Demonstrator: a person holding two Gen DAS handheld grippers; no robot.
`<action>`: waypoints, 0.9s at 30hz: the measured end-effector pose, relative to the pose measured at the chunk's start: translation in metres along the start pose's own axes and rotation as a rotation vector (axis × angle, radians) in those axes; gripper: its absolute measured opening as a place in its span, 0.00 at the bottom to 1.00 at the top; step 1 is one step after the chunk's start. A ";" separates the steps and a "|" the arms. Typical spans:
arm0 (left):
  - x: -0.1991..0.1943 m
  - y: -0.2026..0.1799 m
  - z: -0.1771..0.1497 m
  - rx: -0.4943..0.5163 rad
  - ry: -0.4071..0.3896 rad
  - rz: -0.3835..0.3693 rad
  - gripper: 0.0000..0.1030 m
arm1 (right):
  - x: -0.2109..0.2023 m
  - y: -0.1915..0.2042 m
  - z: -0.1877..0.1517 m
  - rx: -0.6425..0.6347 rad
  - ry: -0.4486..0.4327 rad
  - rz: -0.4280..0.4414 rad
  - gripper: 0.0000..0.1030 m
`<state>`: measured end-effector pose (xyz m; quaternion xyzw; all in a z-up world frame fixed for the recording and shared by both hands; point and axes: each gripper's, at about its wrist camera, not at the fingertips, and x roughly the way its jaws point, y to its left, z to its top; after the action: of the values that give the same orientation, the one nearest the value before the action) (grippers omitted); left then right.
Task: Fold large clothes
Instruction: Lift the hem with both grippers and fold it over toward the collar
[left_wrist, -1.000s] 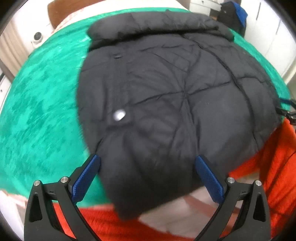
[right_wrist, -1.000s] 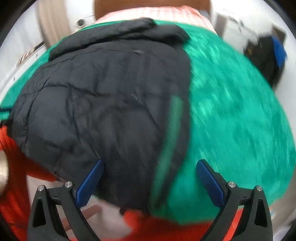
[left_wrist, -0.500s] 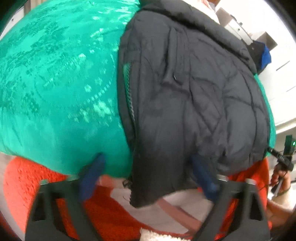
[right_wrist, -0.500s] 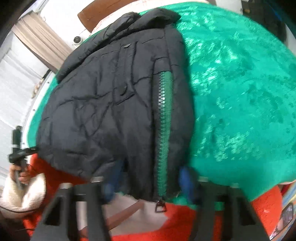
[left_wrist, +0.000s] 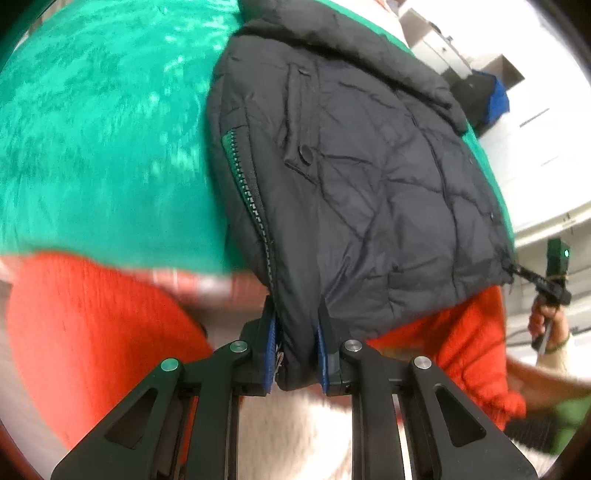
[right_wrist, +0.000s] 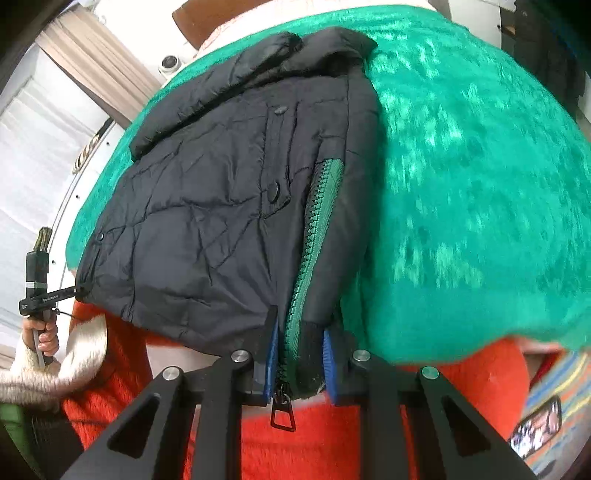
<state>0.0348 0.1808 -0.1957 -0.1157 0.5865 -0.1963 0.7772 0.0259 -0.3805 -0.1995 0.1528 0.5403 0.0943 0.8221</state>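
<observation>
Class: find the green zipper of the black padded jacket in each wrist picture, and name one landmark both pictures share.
Left wrist view: green zipper runs down the black padded jacket's left edge, left of centre.
Right wrist view: green zipper runs down the centre to the right claw.
Shared landmark: round snap button.

Green textured bedspread (left_wrist: 103, 155), orange fuzzy blanket (right_wrist: 332, 435), tan curtain (right_wrist: 96, 70), brown wooden headboard (right_wrist: 207, 18), phone (right_wrist: 535, 424) at blanket's rt edge

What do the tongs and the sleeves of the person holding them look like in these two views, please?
Both the left tongs and the right tongs are matte black linkages with triangular cut-outs, silver round pivot pins and blue ribbed pads. A thin dark cable hangs by the left handle. The sleeves are fuzzy cream fleece.
</observation>
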 end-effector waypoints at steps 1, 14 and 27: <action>0.000 -0.001 -0.005 0.003 0.012 -0.001 0.16 | 0.001 -0.001 -0.005 0.012 0.018 0.006 0.20; -0.050 -0.018 -0.033 0.003 0.025 -0.142 0.15 | -0.027 -0.017 -0.052 0.171 0.080 0.163 0.18; -0.098 -0.023 0.094 -0.002 -0.306 -0.300 0.15 | -0.084 -0.009 0.083 0.188 -0.274 0.442 0.18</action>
<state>0.0980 0.1982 -0.0748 -0.2306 0.4382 -0.2893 0.8192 0.0685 -0.4287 -0.0996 0.3540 0.3839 0.1996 0.8291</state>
